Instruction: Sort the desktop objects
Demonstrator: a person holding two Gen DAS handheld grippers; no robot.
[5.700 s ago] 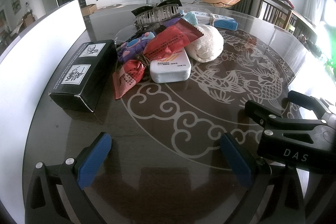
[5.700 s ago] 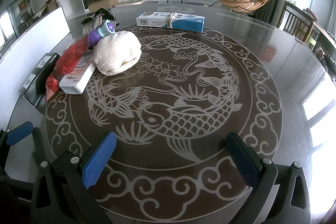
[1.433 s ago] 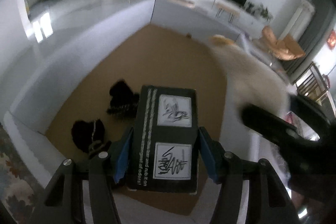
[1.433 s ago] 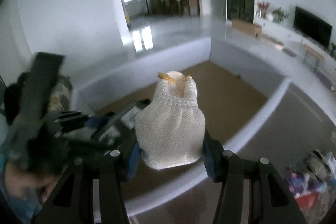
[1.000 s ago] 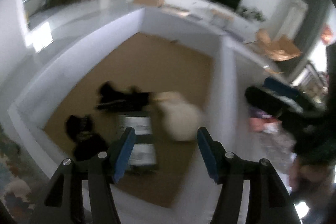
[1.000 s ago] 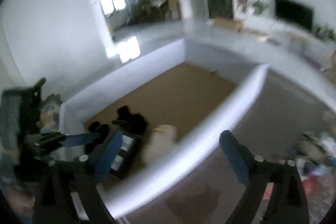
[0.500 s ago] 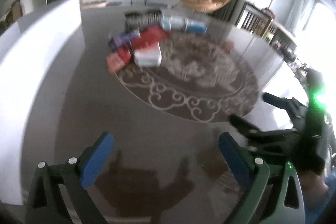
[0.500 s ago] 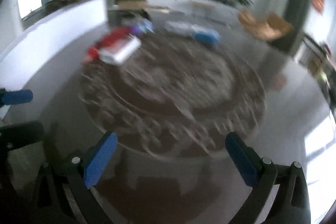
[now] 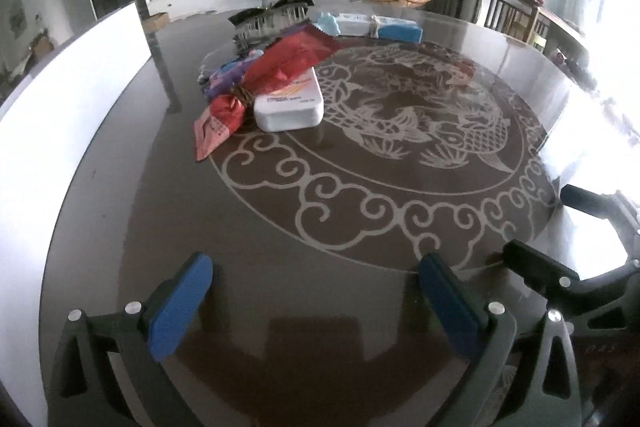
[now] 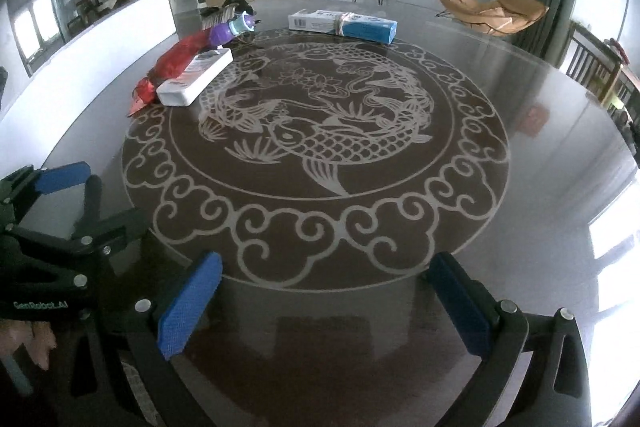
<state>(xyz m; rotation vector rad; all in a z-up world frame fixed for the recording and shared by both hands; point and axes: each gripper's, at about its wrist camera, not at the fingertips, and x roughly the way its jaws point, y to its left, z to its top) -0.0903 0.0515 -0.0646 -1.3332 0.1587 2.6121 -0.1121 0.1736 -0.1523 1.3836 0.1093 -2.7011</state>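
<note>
Across the bench (image 9: pixel 168 211), both hand-held grippers, left (image 9: pixel 316 291) and right (image 10: pixel 324 303), hover spread apart and empty; approach the white case (image 9: pixel 289 99) squarely, beneath the red wrapper (image 9: pixel 288 61).

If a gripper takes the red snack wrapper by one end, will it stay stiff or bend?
The red snack wrapper looks like thin crinkled foil, so it would probably sag. It lies partly over the white box, so pulling may drag that box.
</note>
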